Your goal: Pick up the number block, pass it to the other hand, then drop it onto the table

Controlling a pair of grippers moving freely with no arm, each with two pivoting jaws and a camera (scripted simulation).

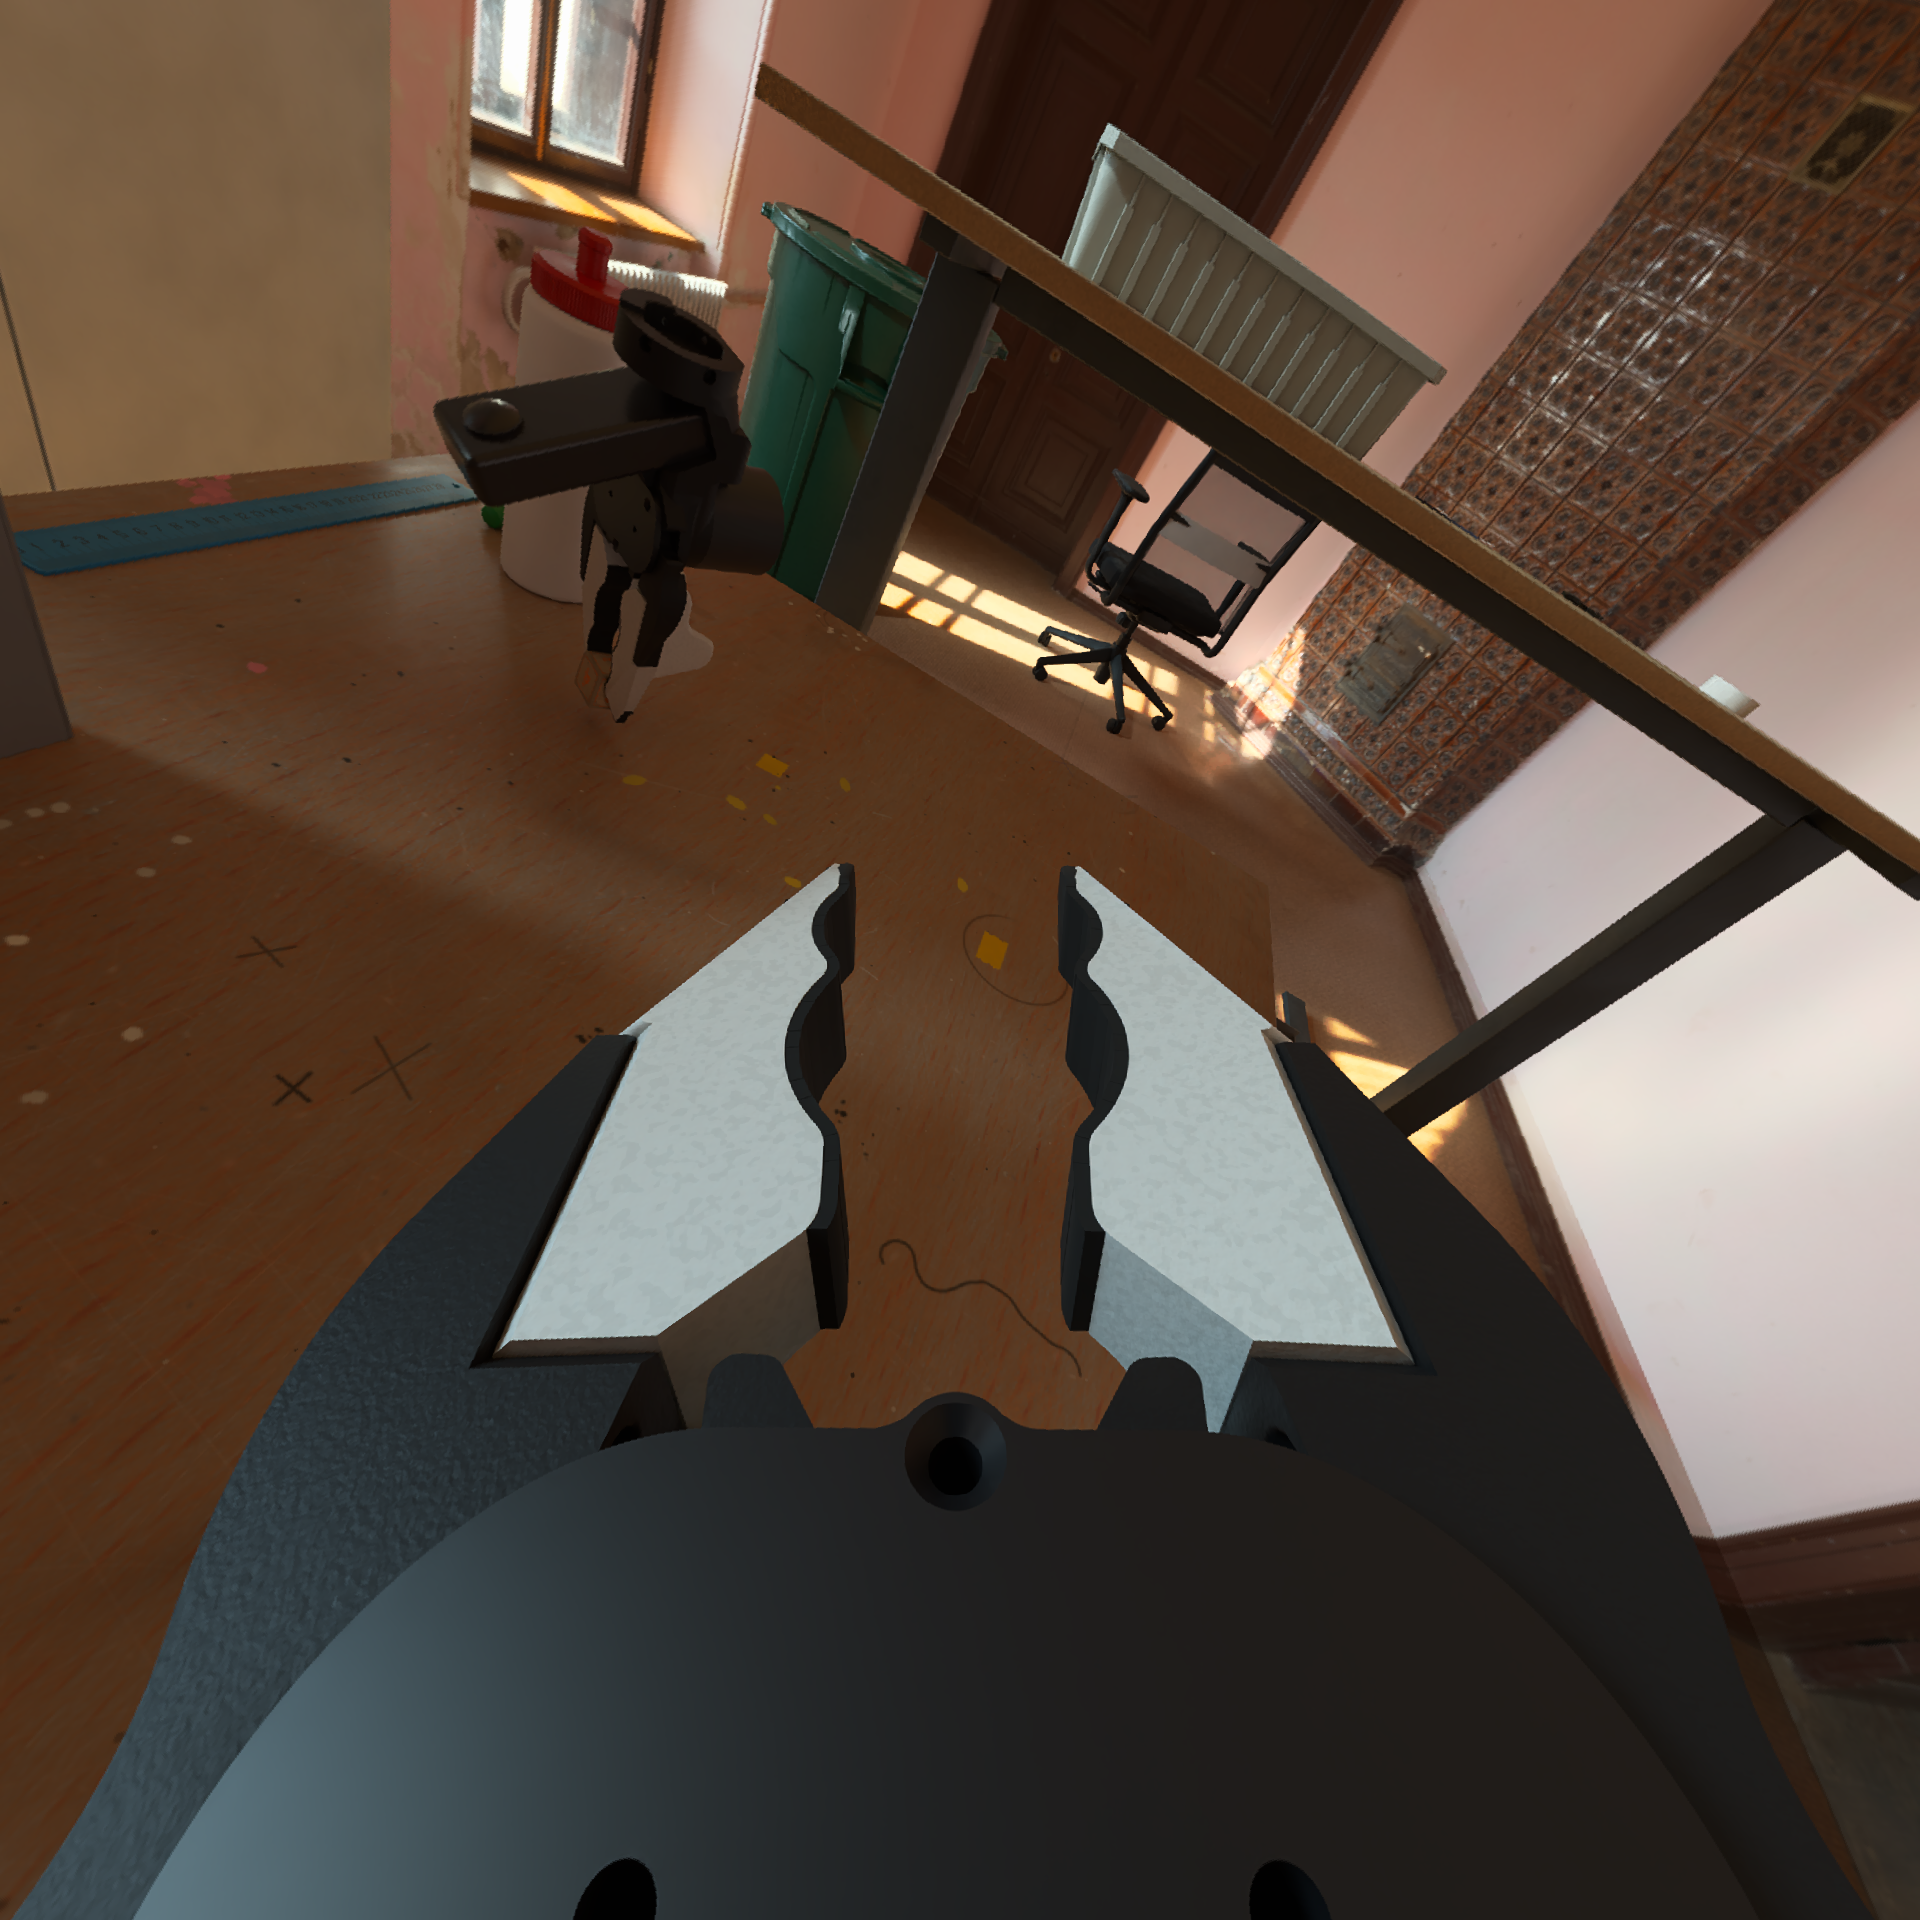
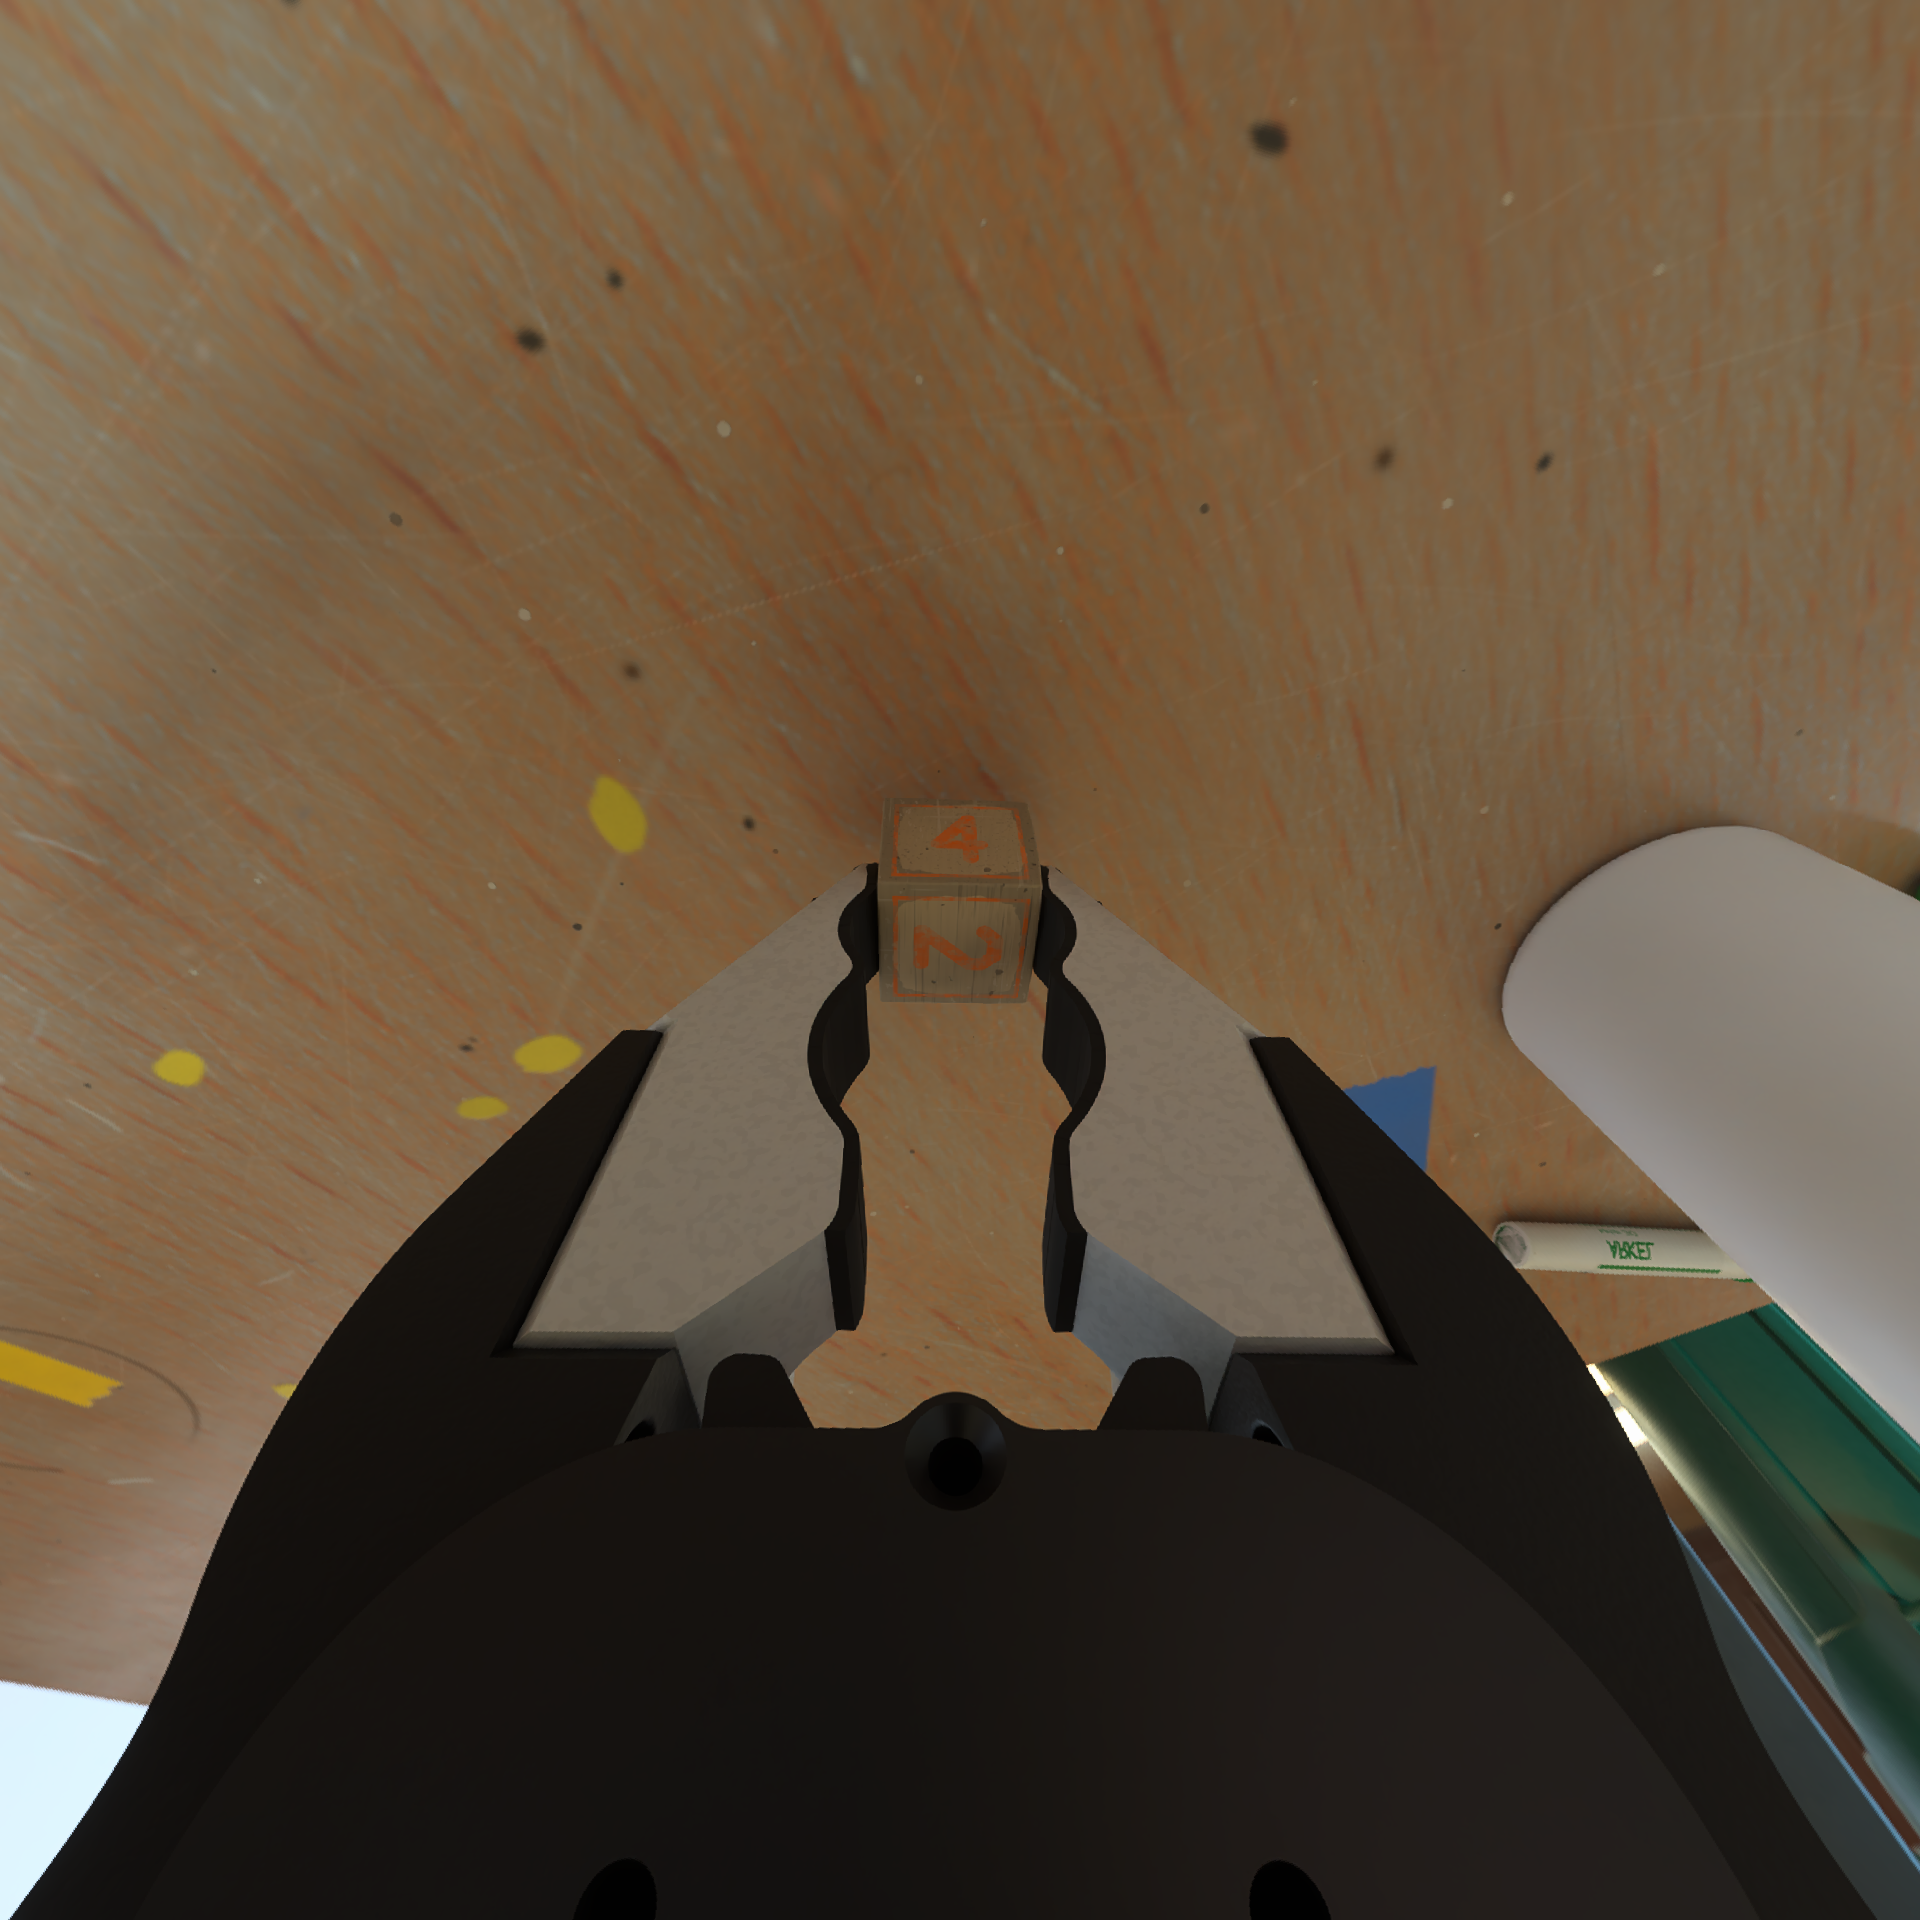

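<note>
The number block point(image 2: 958, 914), a small wooden cube with orange digits, sits between the fingertips of my right gripper point(image 2: 956, 885), which is shut on it and points down at the wooden table point(image 2: 727, 468). The block is at or just above the table top; I cannot tell which. In the left wrist view the right gripper point(image 1: 621, 698) shows far off to the upper left with the block point(image 1: 592, 681) at its tips. My left gripper point(image 1: 956, 883) is open and empty, well apart from it, over the table point(image 1: 416, 883).
A white container with a red lid point(image 1: 551, 416) stands behind the right gripper and shows at the right of the right wrist view point(image 2: 1714, 1039). A marker pen point(image 2: 1621, 1252) lies beside it. A blue ruler point(image 1: 229, 520) lies at the table's far left. A green bin point(image 1: 831, 395) stands beyond the table edge.
</note>
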